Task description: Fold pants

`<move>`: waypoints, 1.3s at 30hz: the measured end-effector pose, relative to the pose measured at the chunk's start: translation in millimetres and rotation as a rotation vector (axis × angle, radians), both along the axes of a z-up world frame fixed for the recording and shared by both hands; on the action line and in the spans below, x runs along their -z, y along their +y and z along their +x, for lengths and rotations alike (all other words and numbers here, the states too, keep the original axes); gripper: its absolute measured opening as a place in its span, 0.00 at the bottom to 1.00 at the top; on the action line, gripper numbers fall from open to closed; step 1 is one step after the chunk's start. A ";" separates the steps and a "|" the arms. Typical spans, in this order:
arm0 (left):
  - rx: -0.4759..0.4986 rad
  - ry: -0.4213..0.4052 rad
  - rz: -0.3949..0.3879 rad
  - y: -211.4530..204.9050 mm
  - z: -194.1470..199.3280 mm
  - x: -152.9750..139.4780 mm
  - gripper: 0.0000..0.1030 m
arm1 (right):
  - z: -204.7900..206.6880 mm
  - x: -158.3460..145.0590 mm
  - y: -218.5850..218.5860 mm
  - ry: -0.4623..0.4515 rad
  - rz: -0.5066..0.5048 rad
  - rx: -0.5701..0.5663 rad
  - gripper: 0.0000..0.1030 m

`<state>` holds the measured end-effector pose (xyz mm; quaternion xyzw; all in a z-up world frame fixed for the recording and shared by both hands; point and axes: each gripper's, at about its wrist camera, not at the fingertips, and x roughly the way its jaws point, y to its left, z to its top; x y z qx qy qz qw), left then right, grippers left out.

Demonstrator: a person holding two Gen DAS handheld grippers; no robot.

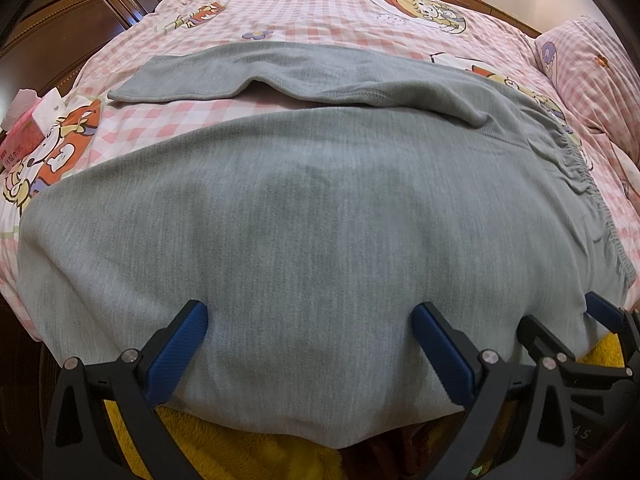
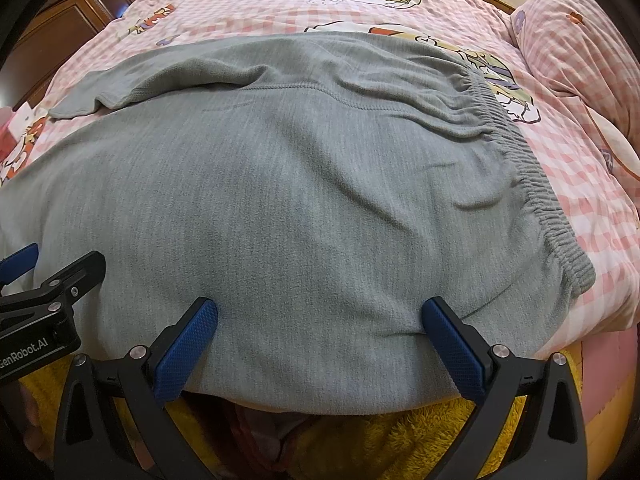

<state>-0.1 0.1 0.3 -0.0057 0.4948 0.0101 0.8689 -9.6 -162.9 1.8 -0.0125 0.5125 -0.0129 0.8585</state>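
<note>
Two legs of the grey pants (image 1: 304,208) lie spread on the bed (image 1: 320,8): the near leg runs along the bed's front edge, the far leg (image 1: 192,76) stretches away to the left, and the gathered elastic waistband (image 2: 532,184) sits at the right. The knit cloth appears soft, limp and light; it would likely drape and sag when lifted, stretch a little under pull, and not slip readily against the textured blue pads (image 1: 176,352). A hold on the near side seam, one point towards the waistband and one towards the cuff, would probably let the near leg be carried over onto the far one without bunching.

The left gripper (image 1: 310,350) stands at the near edge of the leg with its jaws wide, the cloth lying between the fingers but not pinched. The right gripper (image 2: 320,344) stands just beside it, nearer the waistband, jaws likewise wide and nothing held.

Beneath the pants is a pink checked quilt cover with cartoon prints. A pillow (image 2: 572,48) in the same pattern lies at the right, a tissue box (image 1: 28,124) at the left, and dark wooden cabinets (image 1: 80,20) stand behind. Yellow fleece (image 2: 400,440) shows below the grippers.
</note>
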 end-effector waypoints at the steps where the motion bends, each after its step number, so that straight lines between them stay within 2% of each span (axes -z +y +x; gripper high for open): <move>1: 0.000 0.000 0.001 -0.2 0.0 0.0 1.00 | 0.1 -0.8 0.0 0.001 0.000 0.000 1.00; 39: 0.001 -0.004 0.003 -0.3 -0.2 -0.1 1.00 | -4.9 3.9 1.2 -0.010 -0.001 -0.002 1.00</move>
